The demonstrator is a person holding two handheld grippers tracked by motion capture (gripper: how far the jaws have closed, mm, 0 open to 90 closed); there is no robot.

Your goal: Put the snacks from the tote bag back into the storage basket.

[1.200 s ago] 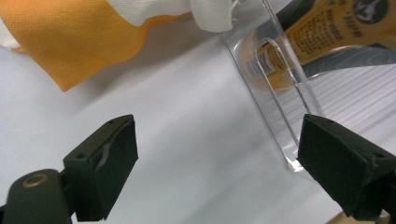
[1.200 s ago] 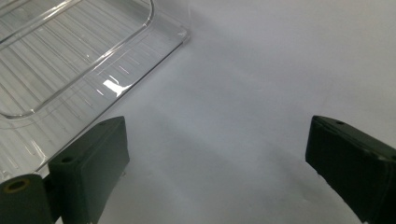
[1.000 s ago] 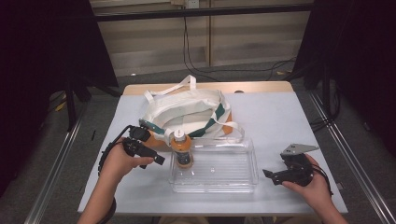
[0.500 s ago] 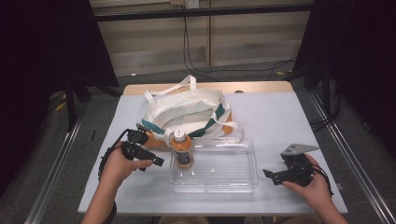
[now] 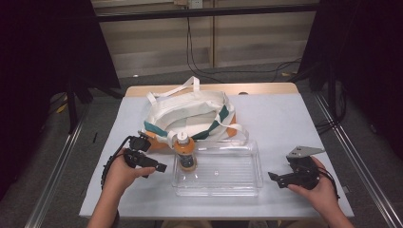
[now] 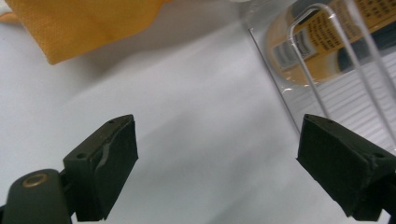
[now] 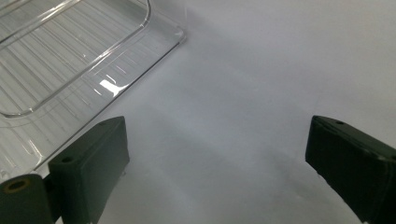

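Left gripper [image 5: 159, 167] backed slightly off the juice bottle [image 5: 185, 151] at the tray's [image 5: 228, 187] 9 o'clock; both grippers' jaws spread, empty. Right gripper [image 5: 273, 175] idle. Next: retreat clear without nudging the bottle.

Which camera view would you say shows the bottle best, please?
The high view: the whole bottle stands in the clear tray. The left gripper view catches only part of its label through the tray wall.
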